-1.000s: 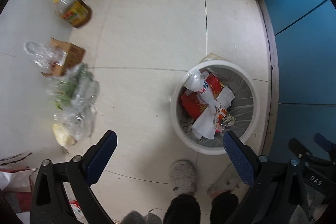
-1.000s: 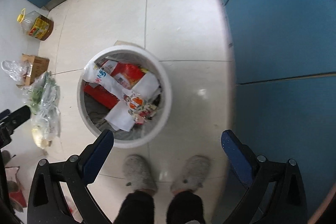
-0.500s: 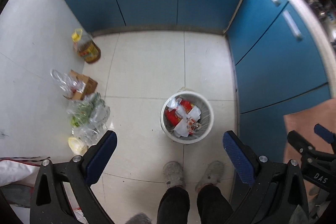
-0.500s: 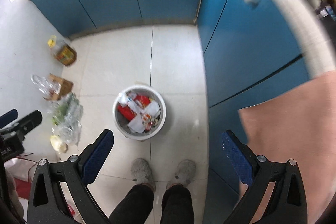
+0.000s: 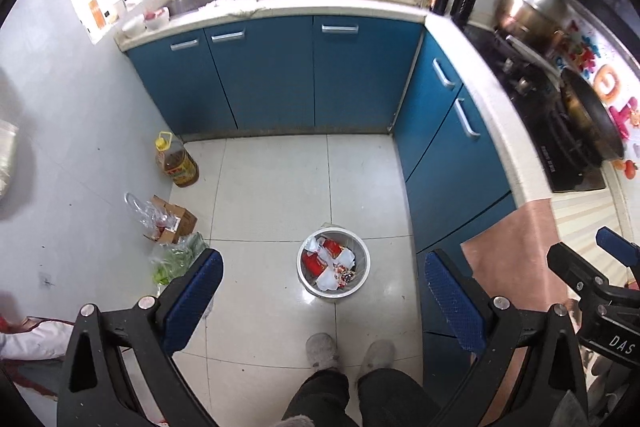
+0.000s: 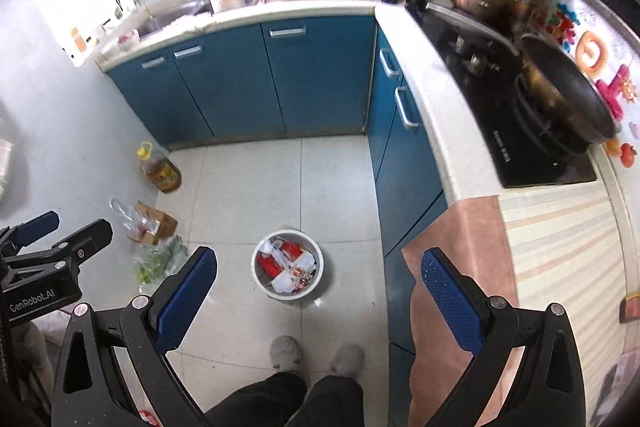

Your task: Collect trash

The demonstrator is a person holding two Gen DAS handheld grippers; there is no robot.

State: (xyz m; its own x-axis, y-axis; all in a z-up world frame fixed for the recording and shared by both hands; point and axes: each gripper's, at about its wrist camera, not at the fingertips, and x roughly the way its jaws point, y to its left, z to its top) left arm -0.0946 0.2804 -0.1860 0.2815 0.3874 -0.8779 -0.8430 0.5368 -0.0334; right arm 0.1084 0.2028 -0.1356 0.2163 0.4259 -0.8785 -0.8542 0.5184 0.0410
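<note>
Both views now sit far higher above the round white plastic trash bin (image 5: 333, 269); the left tool (image 5: 320, 291) and right tool (image 6: 318, 287) gape wide, empty.

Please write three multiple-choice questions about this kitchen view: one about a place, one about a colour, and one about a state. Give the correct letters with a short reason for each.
1. Where does the white trash bin stand?
A. on the counter
B. on the floor, in front of the person's feet
C. in the sink

2. What colour are the cabinet doors?
A. blue
B. white
C. brown

3. How do the jaws of the left gripper and the right gripper stand?
A. both shut on trash
B. one open, one shut
C. both open and empty

Answers:
1 B, the bin sits on the floor tiles just beyond the slippers.
2 A, every door under the counter is blue.
3 C, in each wrist view the blue pads are wide apart with nothing between them.
</note>
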